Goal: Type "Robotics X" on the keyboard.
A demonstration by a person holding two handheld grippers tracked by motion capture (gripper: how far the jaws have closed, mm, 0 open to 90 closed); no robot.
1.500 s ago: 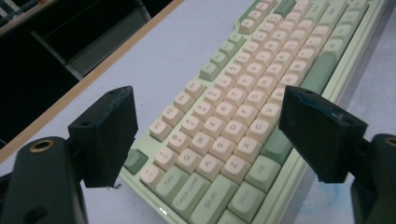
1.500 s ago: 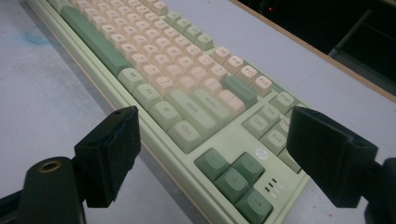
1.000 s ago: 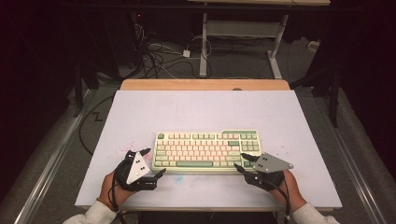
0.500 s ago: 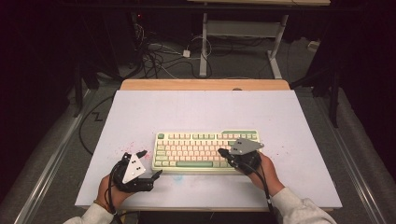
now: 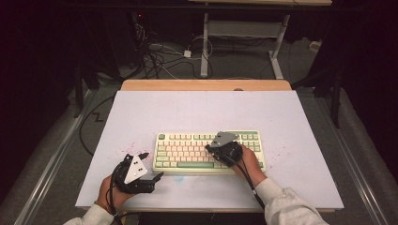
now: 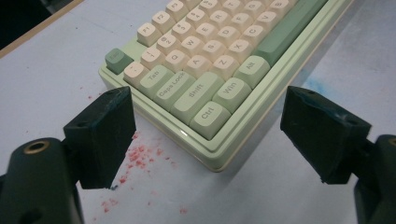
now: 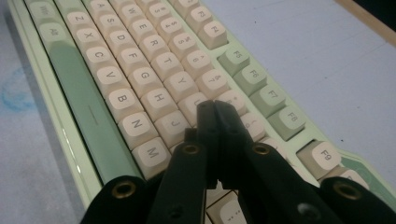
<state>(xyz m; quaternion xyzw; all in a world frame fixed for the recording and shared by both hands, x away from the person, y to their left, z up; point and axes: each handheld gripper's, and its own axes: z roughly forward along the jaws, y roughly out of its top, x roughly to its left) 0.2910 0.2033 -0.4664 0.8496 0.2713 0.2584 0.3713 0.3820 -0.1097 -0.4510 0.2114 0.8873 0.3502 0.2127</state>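
The keyboard (image 5: 209, 151) lies flat on the white table (image 5: 202, 110), in the lower centre of the high view. Its long axis runs left to right across the frame, parallel to the table's near edge. The space bar row faces the bottom of the frame; the function-key row faces the top.

The left gripper (image 5: 151, 166) rests at the lower left of the high view, just beside the keyboard's near left corner. Its jaws stand wide apart with nothing between them. In the left gripper view that corner, with the Ctrl key (image 6: 208, 115), lies ahead between the jaws.

The right gripper (image 5: 208, 147) sits over the right half of the keyboard. Its jaws are pressed together, empty, tips above the keys near the J key (image 7: 173, 124). Red specks (image 6: 135, 158) mark the table beside the left corner.
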